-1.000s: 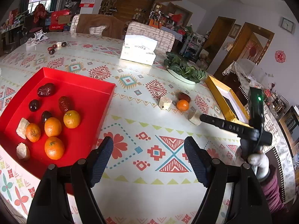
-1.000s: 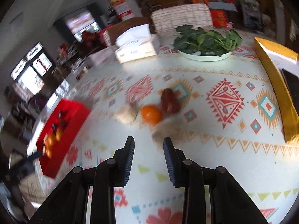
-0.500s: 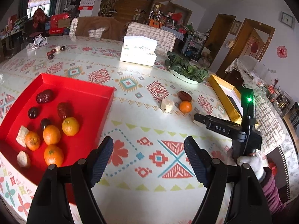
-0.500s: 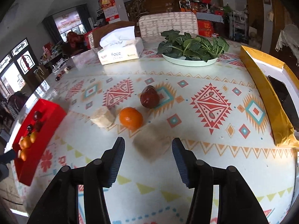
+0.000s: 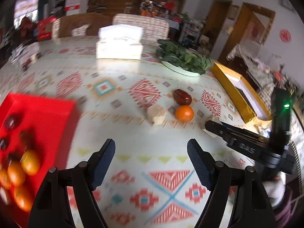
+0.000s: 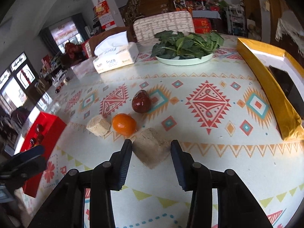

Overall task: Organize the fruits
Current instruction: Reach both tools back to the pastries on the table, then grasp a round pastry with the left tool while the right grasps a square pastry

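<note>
My right gripper (image 6: 151, 156) is open, its fingers on either side of a beige chunk (image 6: 150, 148) lying on the patterned table, not closed on it. Just beyond lie an orange (image 6: 124, 123), a second beige chunk (image 6: 98, 125) and a dark red date (image 6: 141, 102). My left gripper (image 5: 151, 164) is open and empty above the table. The red tray (image 5: 38, 117) at its left holds oranges (image 5: 29, 161) and dark fruits. The left view also shows the orange (image 5: 184, 113), date (image 5: 182, 96), chunk (image 5: 156, 113) and right gripper (image 5: 210, 125).
A tissue box (image 6: 115, 57) and a plate of greens (image 6: 185, 46) stand at the back. A gold box (image 6: 273, 87) lies along the right side. The red tray (image 6: 40, 129) is at far left in the right wrist view.
My right gripper moved forward and now straddles the near beige chunk. My left gripper swung right and forward, so the tray slid toward the left edge of its view.
</note>
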### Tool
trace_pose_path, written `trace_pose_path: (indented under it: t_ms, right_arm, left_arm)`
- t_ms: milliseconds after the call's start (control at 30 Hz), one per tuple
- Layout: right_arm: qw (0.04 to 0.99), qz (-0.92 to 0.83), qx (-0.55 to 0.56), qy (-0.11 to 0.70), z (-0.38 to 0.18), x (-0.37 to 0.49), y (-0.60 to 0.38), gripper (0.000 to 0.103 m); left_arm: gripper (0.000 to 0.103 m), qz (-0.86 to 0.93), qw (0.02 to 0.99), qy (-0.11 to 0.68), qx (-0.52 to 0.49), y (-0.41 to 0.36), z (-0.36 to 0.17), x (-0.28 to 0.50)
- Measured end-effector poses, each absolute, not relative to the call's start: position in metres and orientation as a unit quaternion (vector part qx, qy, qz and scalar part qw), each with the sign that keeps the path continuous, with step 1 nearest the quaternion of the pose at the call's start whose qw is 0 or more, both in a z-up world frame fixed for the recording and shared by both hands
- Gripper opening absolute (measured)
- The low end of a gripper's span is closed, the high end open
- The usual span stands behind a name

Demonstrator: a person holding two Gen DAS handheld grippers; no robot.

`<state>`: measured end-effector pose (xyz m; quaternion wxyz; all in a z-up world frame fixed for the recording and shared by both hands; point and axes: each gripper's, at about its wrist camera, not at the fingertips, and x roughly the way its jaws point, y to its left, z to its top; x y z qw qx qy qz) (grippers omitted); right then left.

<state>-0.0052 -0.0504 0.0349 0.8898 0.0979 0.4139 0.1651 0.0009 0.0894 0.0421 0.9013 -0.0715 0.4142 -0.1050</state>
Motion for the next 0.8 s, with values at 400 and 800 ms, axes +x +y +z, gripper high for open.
trace_pose_path:
  t_ms: [400, 800]
  right_arm:
    - [0.885, 0.179, 0.131, 0.410, 0.041, -0.005, -0.063, 0.046]
    - [0.884, 0.178, 0.141, 0.408, 0.043, -0.006, -0.068, 0.046]
  left_arm:
    - [0.067, -0.111, 0.901, 0.419, -0.036, 0.063, 0.020, 0.060]
    - [0.031, -0.106, 0.895, 0.433, -0.008, 0.050, 0.009, 0.066]
